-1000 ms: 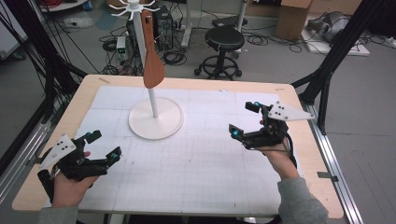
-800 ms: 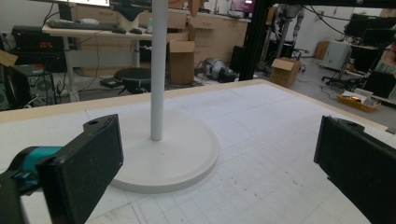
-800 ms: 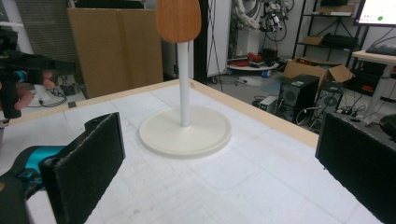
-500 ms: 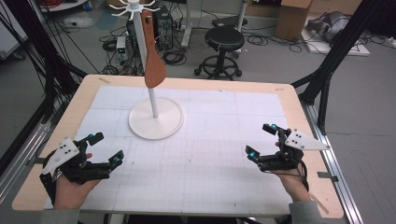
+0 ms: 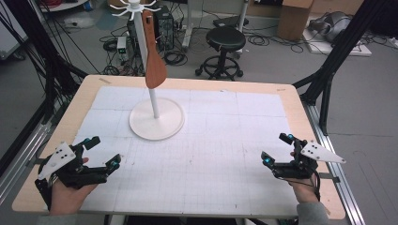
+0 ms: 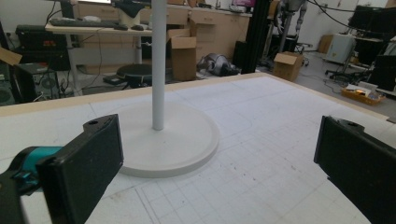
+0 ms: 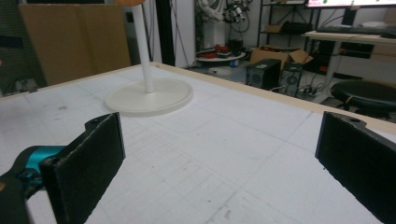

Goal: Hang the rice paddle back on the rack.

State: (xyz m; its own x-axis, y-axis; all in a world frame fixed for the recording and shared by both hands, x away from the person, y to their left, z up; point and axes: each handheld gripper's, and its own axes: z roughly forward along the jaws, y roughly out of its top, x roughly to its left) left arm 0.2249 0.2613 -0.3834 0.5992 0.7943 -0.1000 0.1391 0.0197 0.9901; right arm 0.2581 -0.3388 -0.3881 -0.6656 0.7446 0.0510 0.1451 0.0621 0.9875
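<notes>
A white stand with a round base (image 5: 156, 120) and a thin pole (image 5: 142, 51) rises at the back left of the table. A wooden spatula (image 5: 154, 58) hangs from a hook at its top. My left gripper (image 5: 103, 152) rests low at the front left, open, nothing between its jaws; the stand's base (image 6: 187, 140) lies just ahead of it. My right gripper (image 5: 277, 149) sits at the front right, open and empty, with the stand's base (image 7: 149, 97) far off to its left.
A white gridded mat (image 5: 206, 140) covers the wooden table (image 5: 300, 112). Behind the table stand a black stool (image 5: 226, 42), cables and cardboard boxes (image 5: 293, 18). Black frame legs (image 5: 333, 61) flank the right side.
My right gripper has pulled back from mid-table toward the front right edge and dropped lower. The left gripper has shifted only slightly. The spatula hangs as before.
</notes>
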